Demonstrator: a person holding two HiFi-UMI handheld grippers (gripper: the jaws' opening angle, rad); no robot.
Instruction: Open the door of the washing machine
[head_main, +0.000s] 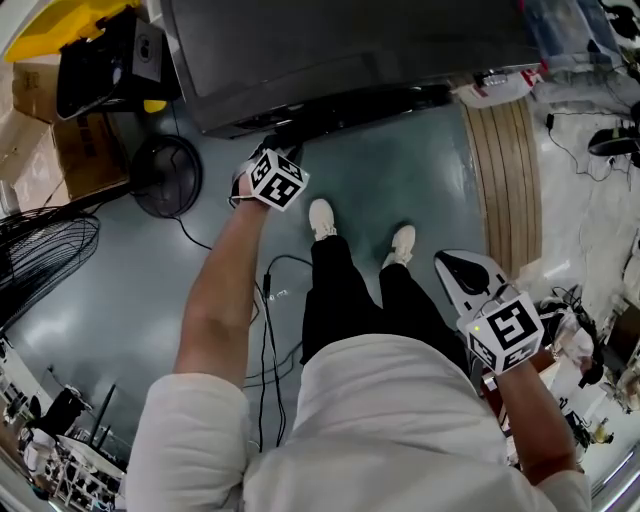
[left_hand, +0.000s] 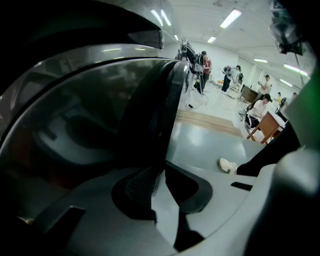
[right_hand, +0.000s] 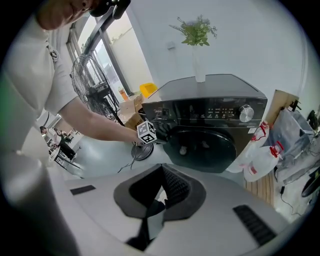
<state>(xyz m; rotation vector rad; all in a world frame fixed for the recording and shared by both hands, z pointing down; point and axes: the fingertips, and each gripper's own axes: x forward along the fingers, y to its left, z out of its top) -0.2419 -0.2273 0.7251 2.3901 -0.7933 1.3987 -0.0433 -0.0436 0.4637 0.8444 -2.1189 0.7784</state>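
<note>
At the washing machine (right_hand: 215, 107), clamping the left gripper (left_hand: 158, 177) on the door (right_hand: 202, 147) rim, seemingly just cracking it ajar, most of the swing left, with the right gripper (right_hand: 161, 192) closed on nothing.

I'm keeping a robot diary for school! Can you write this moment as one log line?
phase: door grasp | left gripper: shut on edge of washing machine door | right gripper: shut, empty, held away
</note>
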